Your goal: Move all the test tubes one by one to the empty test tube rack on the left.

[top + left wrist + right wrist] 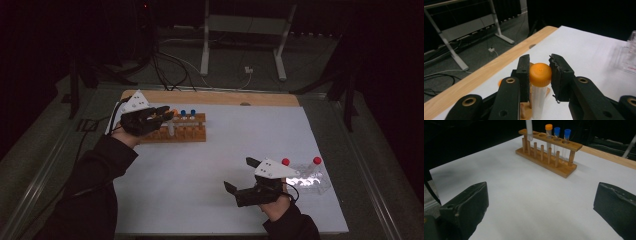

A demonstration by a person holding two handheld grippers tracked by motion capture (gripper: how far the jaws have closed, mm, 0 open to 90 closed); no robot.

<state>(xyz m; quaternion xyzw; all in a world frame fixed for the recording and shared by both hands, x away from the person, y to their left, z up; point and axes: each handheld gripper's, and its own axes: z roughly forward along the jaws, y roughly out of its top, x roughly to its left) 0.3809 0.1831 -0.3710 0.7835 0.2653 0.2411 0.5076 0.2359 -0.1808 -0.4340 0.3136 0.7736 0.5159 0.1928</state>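
My left gripper (539, 75) is shut on the orange cap of a clear test tube (538, 100), which hangs upright between the jaws. In the high view this gripper (167, 116) is over the left end of the wooden rack (185, 132). From the right gripper view, the held tube (529, 130) has its rounded lower end at the rack's (549, 155) end hole. Three more tubes stand in the rack, one with an orange cap (548, 127) and two with blue caps (557, 130). My right gripper (541, 205) is open, nothing between its jaws, low over the white board (200, 170).
A clear plastic holder (312, 181) with two red-capped tubes (285, 161) lies at the board's right, just behind my right gripper (241, 175). A wooden strip (215, 97) edges the board's far side. Beyond it are cables and a white metal stand (245, 30) on the floor.
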